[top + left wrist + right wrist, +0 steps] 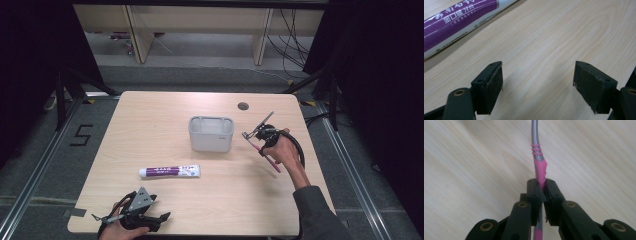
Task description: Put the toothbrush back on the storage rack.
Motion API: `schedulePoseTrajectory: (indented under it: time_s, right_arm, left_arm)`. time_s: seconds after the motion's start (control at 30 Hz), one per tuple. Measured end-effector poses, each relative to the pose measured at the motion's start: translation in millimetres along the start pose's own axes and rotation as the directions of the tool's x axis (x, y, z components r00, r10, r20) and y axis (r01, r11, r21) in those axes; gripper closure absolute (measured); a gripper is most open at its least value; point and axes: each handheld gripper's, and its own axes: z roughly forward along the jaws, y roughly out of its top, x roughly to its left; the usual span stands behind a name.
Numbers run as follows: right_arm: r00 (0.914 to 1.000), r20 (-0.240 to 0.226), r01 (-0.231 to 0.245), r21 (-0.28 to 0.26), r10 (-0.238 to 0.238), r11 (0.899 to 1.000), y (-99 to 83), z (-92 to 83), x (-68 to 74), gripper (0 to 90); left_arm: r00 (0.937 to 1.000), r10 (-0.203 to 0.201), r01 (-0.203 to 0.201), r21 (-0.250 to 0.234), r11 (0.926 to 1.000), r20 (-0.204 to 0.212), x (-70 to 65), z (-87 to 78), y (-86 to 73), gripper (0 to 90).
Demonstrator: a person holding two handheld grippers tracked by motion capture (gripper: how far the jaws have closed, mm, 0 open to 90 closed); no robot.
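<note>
At the near edge of the table [150,107], bottom left in the high view, the left gripper [131,214] rests in the person's hand; its jaws stand spread wide, with bare wood between the pads [494,82] and nothing touched. Just beyond it lies the tube [170,171], white with a purple band, flat on the wood; its long axis runs left to right across the table, and in the left gripper view its printed side [456,22] crosses the upper left corner, apart from the jaws.

Farther in and to the right, the right gripper [257,136] is held above the table; its jaws are pressed together on the toothbrush [267,159], pinching the pink part of the handle [540,171]. In the right gripper view the handle runs straight away from the jaws, pink, then grey with thin pink rings; a short length also shows below the pads. In the high view the long axis slants, one end up and left by the gripper, the pink end down and right past the hand.

Left of that gripper, mid-table, stands the grey tub [211,133], upright and open at the top, well apart from the tube.
</note>
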Motion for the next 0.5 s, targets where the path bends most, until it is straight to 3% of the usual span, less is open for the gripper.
schedulePoseTrajectory:
  time_s: [0.07, 0.13, 0.2, 0.3, 0.4, 0.5]
  right_arm:
    - [1.0, 0.004, -0.005, -0.042, 0.005, 0.999, -0.2, -8.3, -2.9, 83.7]
    - [0.9992, -0.005, -0.04, -0.075, 0.04, 0.996, -0.1, -17.5, -2.9, 83.8]
    - [0.9994, 0.0, -0.034, -0.114, 0.034, 0.993, 0.0, -21.5, -4.5, 83.8]
    - [0.9991, -0.006, -0.043, -0.192, 0.043, 0.98, 0.9, -27.1, -5.6, 83.7]
    - [0.9975, -0.015, -0.07, -0.239, 0.069, 0.968, 2.4, -32.8, -3.9, 83.7]
    - [0.9977, -0.024, -0.067, -0.288, 0.063, 0.955, 4.9, -37.2, -5.3, 83.8]
  left_arm:
    - [1.0, -0.001, 0.001, -0.003, 1.0, -0.006, 0.1, 0.4, 0.0, 23.4]
    - [1.0, -0.003, 0.003, -0.002, 1.0, -0.006, -0.2, 0.4, 0.0, 23.4]
    - [1.0, -0.002, 0.002, -0.006, 1.0, -0.001, -0.1, 0.4, -0.1, 23.4]
    - [1.0, -0.004, 0.004, -0.003, 1.0, -0.005, 0.1, 0.0, 0.2, 23.4]
    - [1.0, -0.006, 0.006, -0.008, 0.9999, -0.002, 0.3, 0.4, 0.2, 23.3]
    - [1.0, -0.002, 0.002, -0.003, 1.0, -0.008, 0.5, -0.1, 0.3, 23.3]
